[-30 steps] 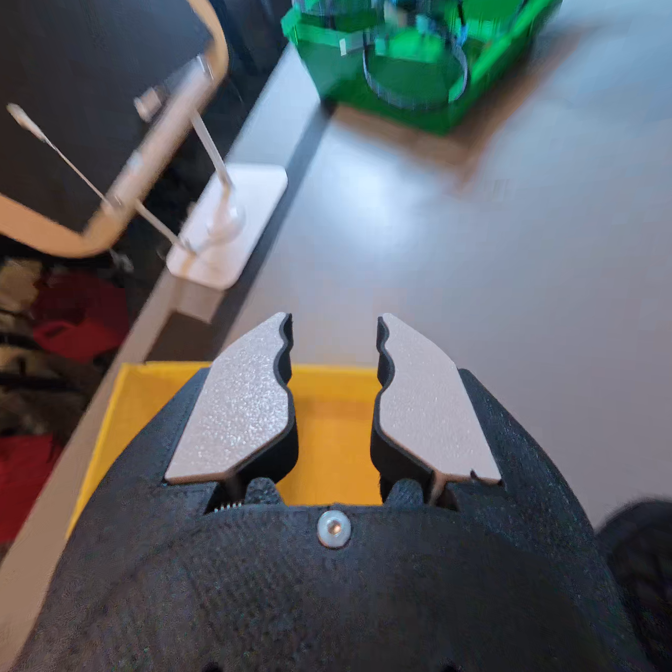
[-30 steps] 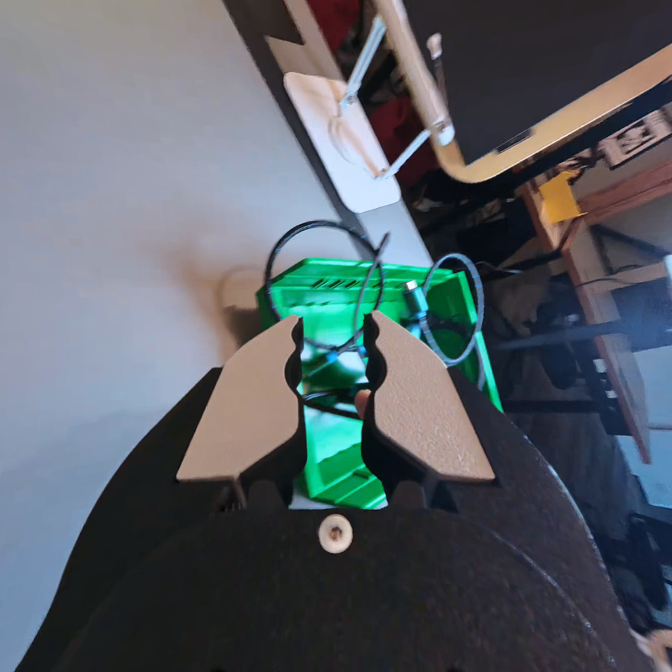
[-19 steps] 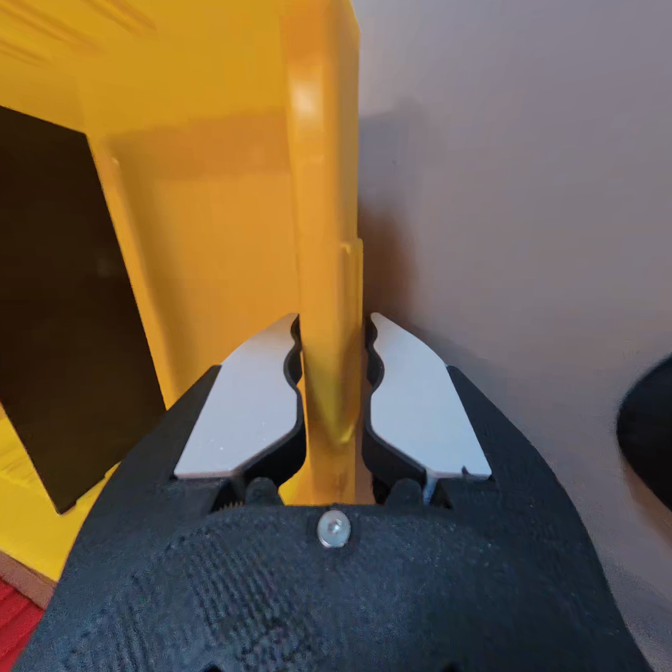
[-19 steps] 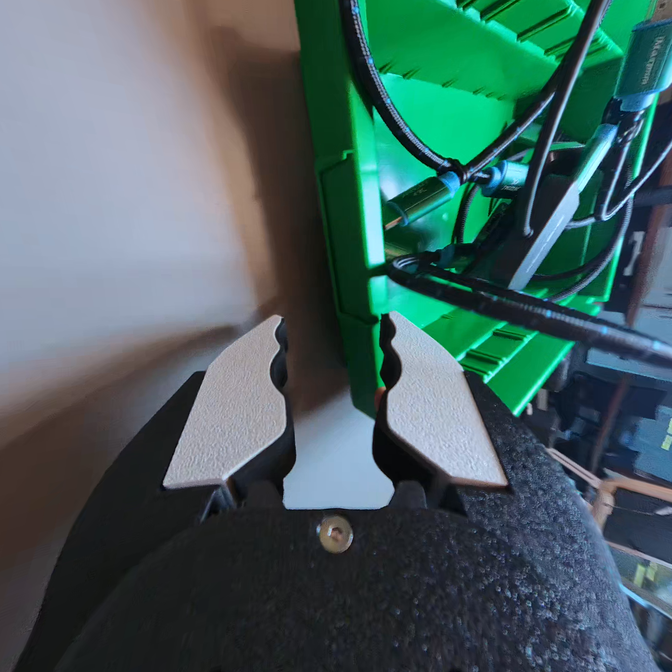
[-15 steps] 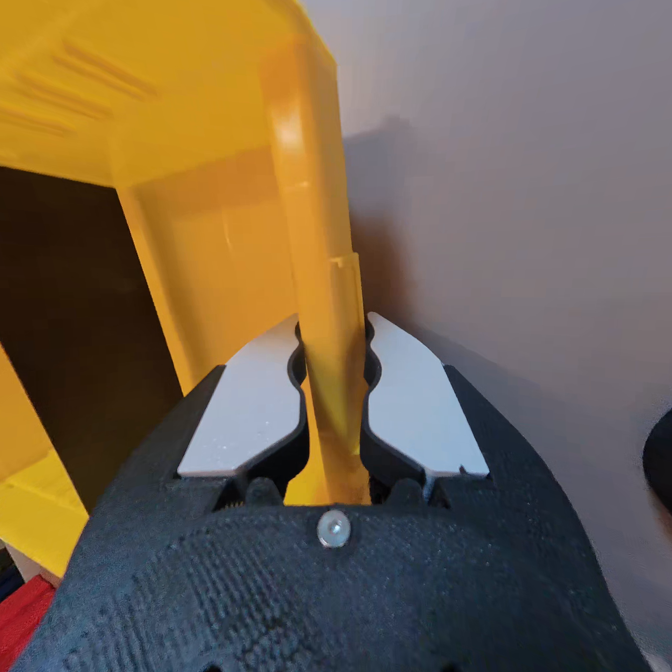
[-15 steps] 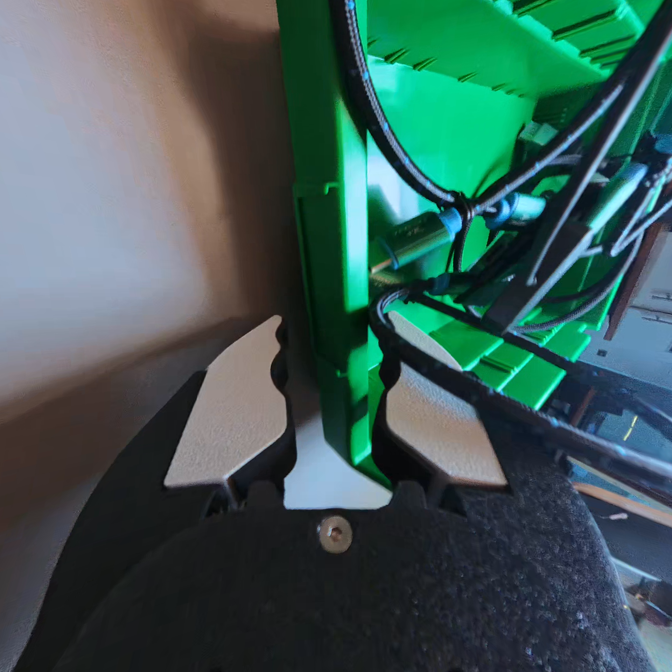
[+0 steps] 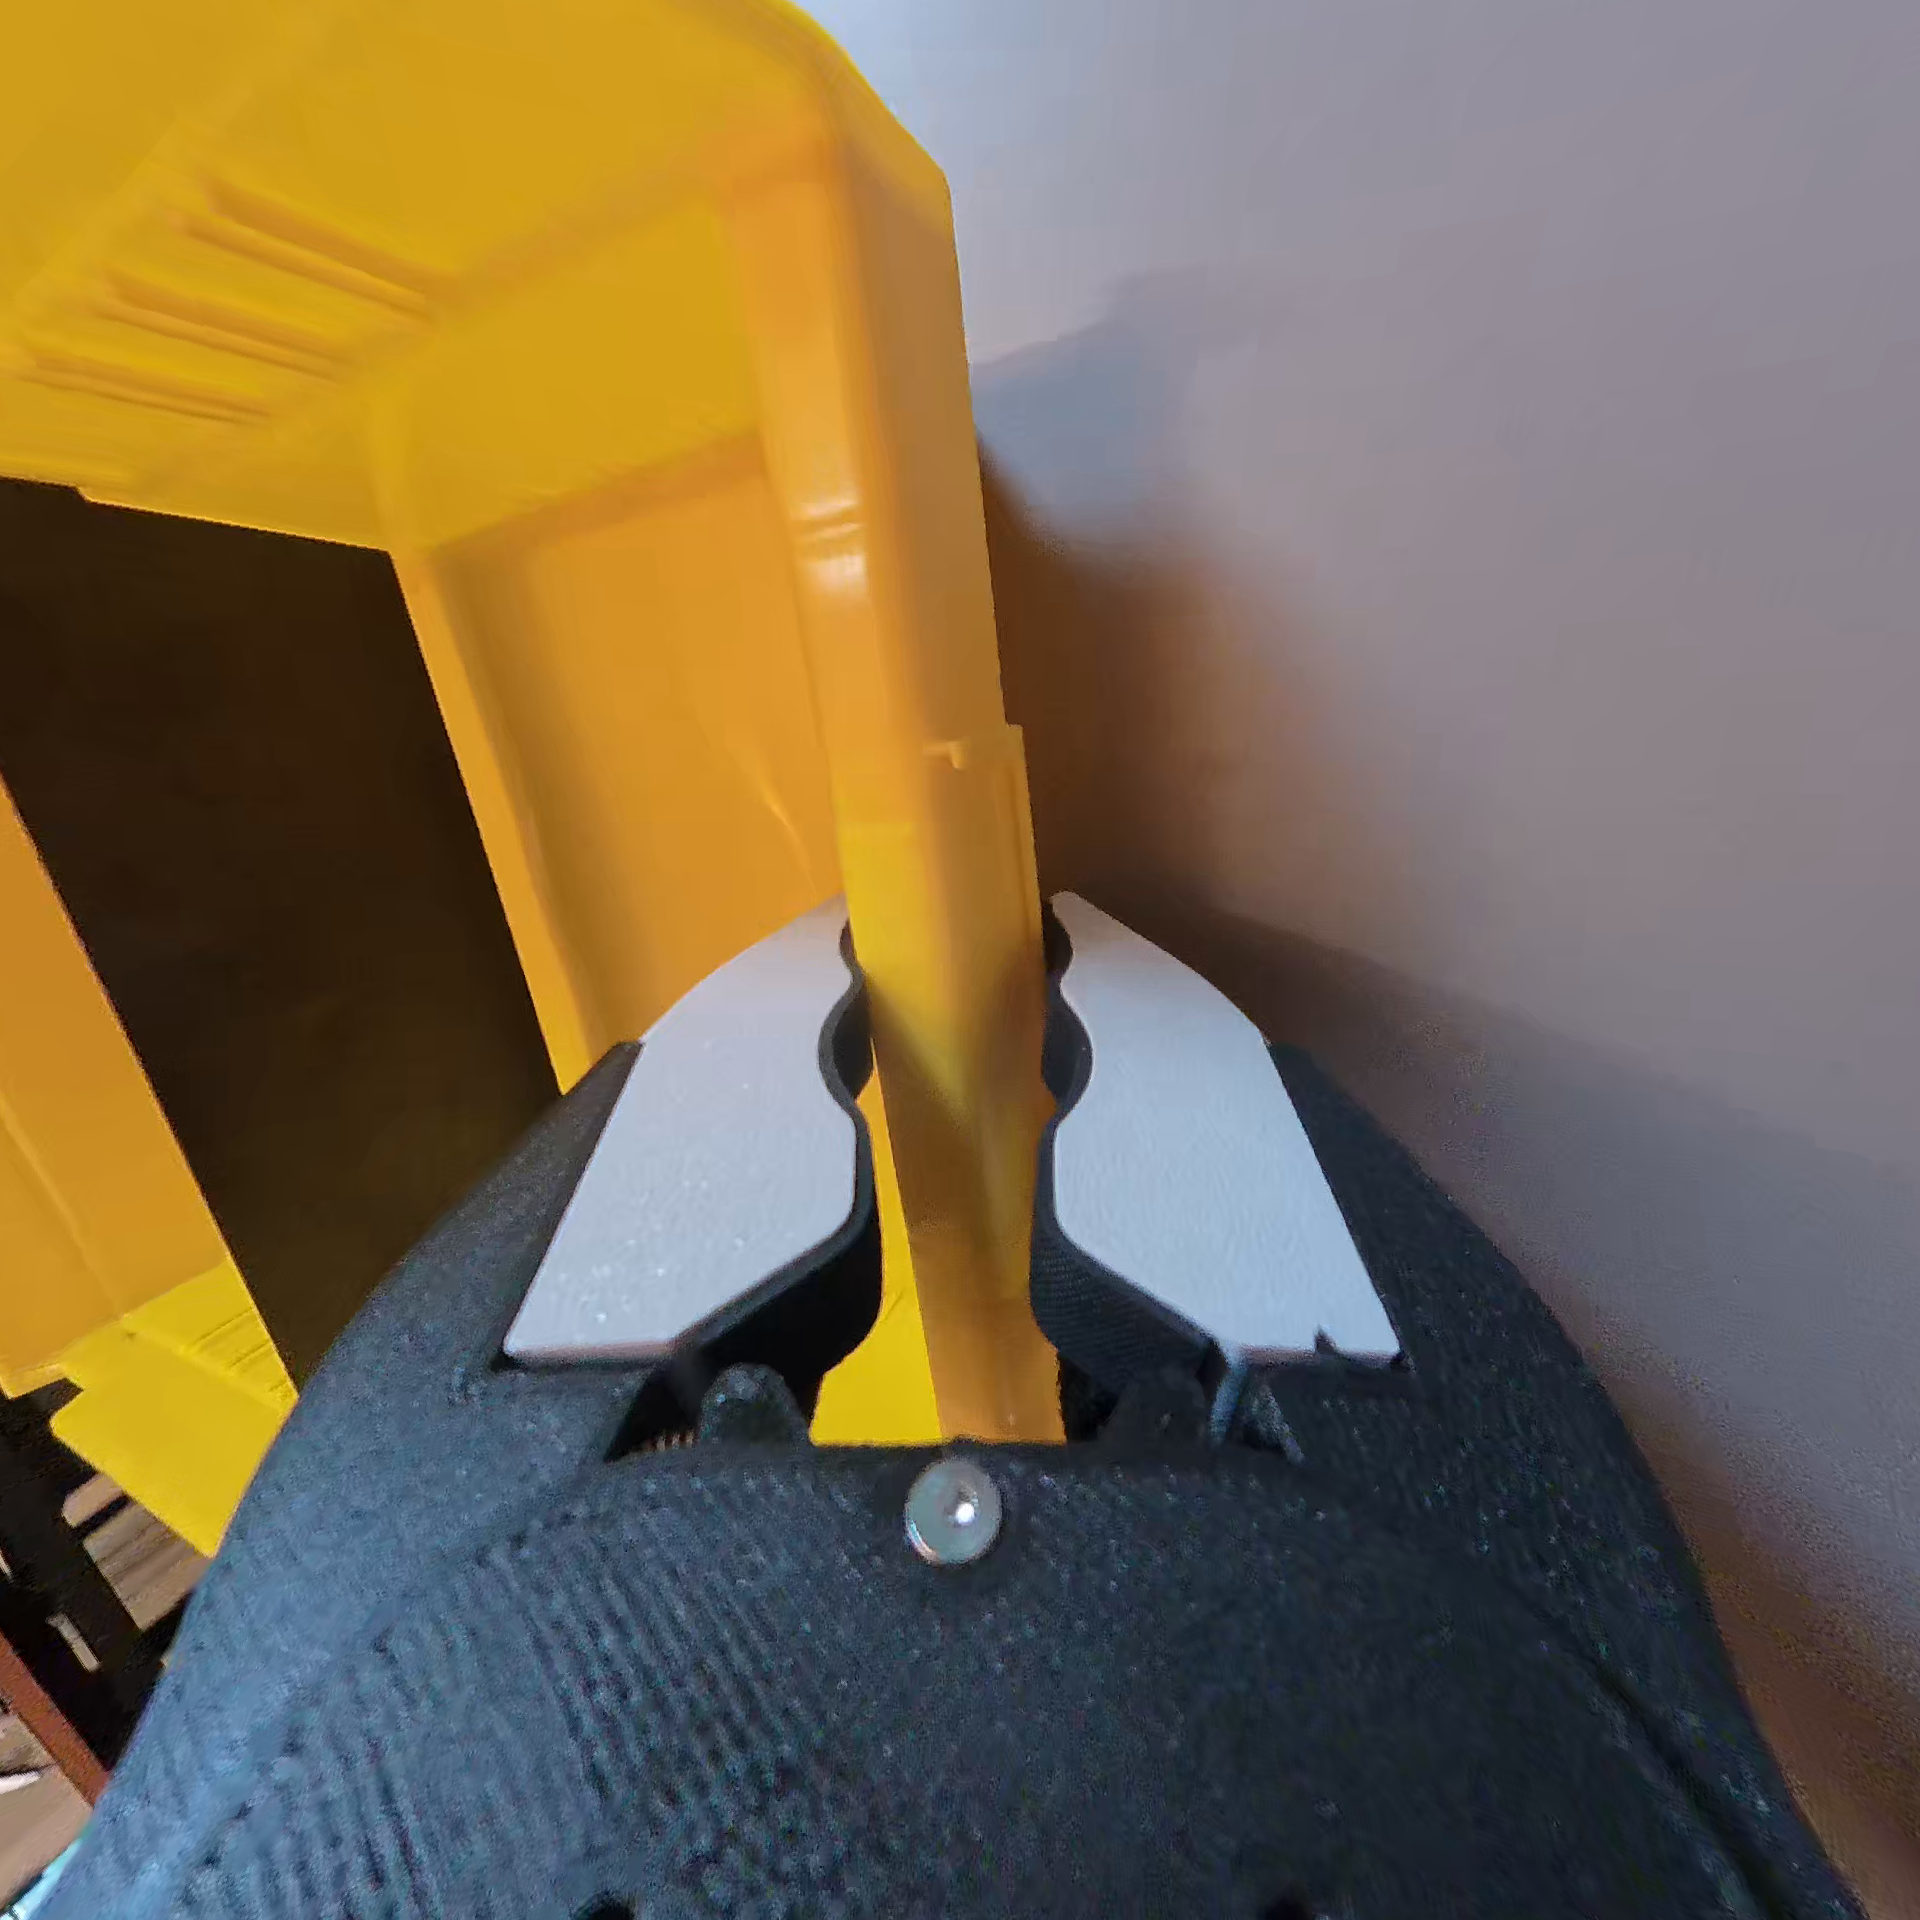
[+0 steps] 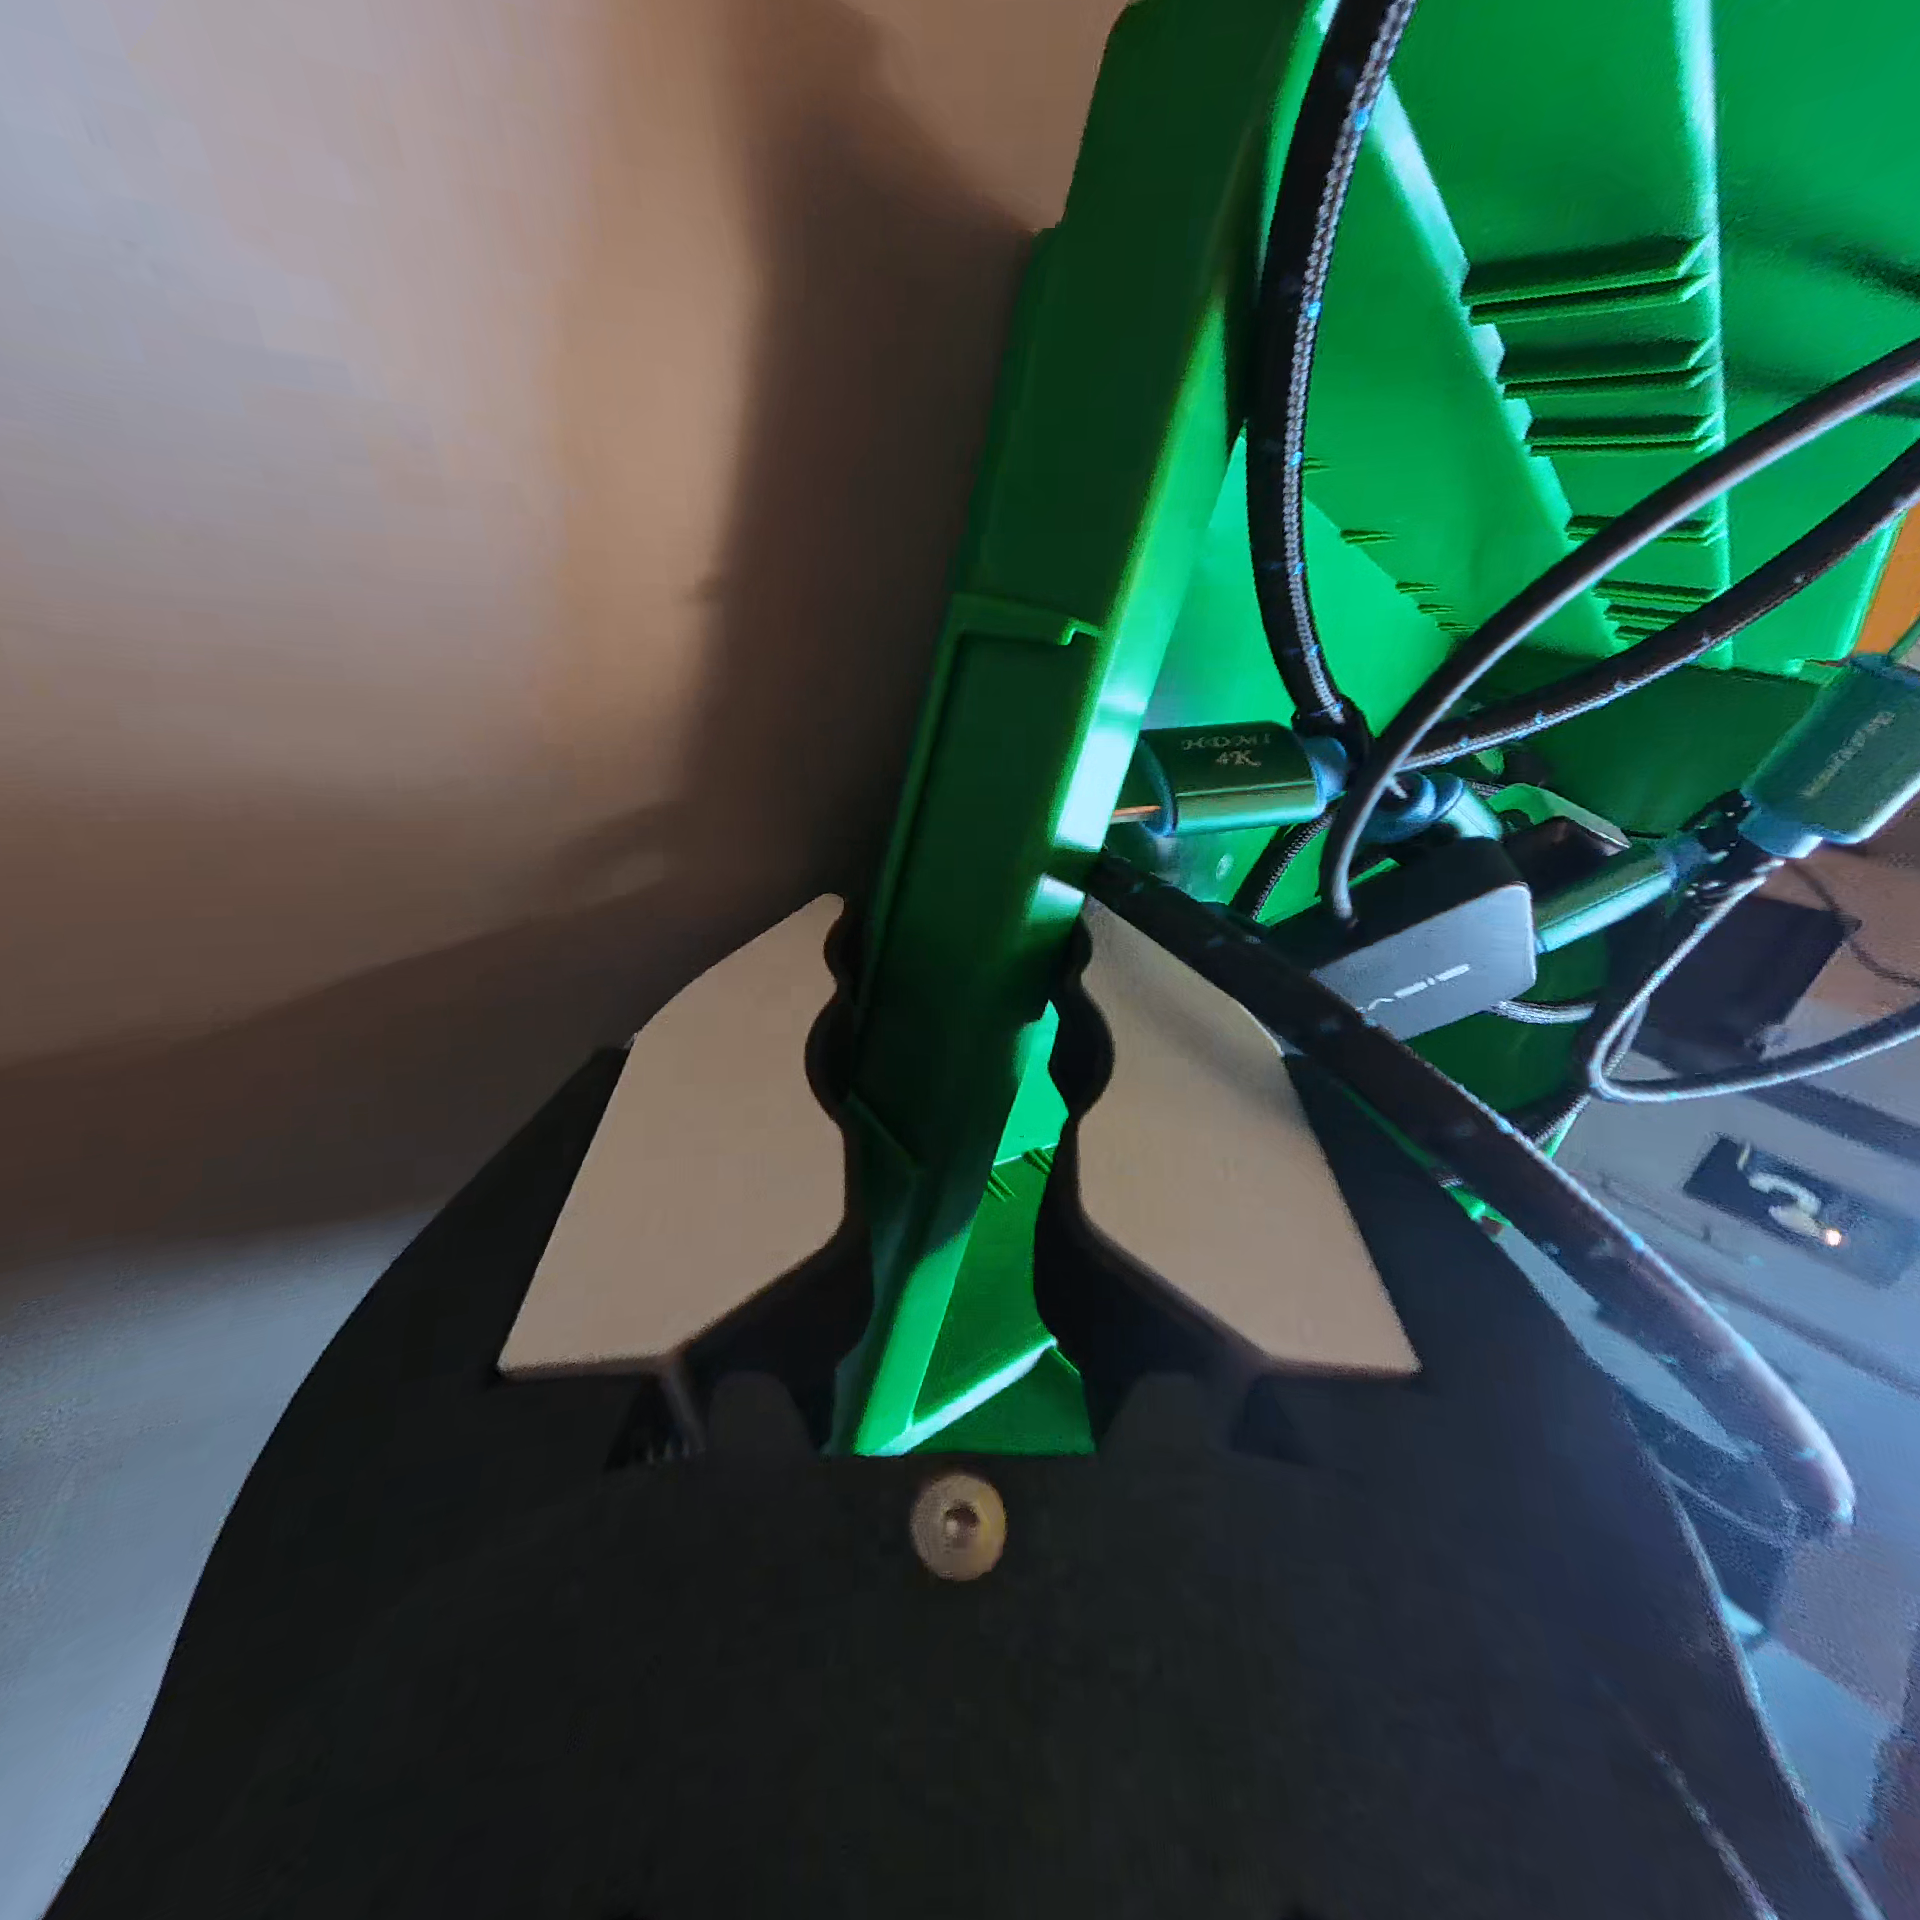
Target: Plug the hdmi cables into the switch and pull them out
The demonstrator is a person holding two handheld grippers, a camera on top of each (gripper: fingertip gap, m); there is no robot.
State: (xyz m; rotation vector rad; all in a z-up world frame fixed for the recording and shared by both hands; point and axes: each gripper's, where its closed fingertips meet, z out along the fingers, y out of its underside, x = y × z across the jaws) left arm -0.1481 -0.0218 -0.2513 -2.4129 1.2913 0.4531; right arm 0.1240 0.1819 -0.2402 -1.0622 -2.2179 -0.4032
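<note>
Now the left tongs (image 7: 951, 935) are clamped on the side wall of a yellow bin (image 7: 862, 540), which is tilted over the grey bench (image 7: 1507, 520). Right tongs (image 8: 956, 930) are clamped on the wall of a green bin (image 8: 1049, 644) holding tangled braided hdmi cables (image 8: 1304, 416) and the grey switch (image 8: 1444, 951) (partly hidden).

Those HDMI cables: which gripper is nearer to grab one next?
The right gripper. It is clamped on the wall of the green bin holding the HDMI cables; the left gripper grips the yellow bin, where no cables show.
</note>
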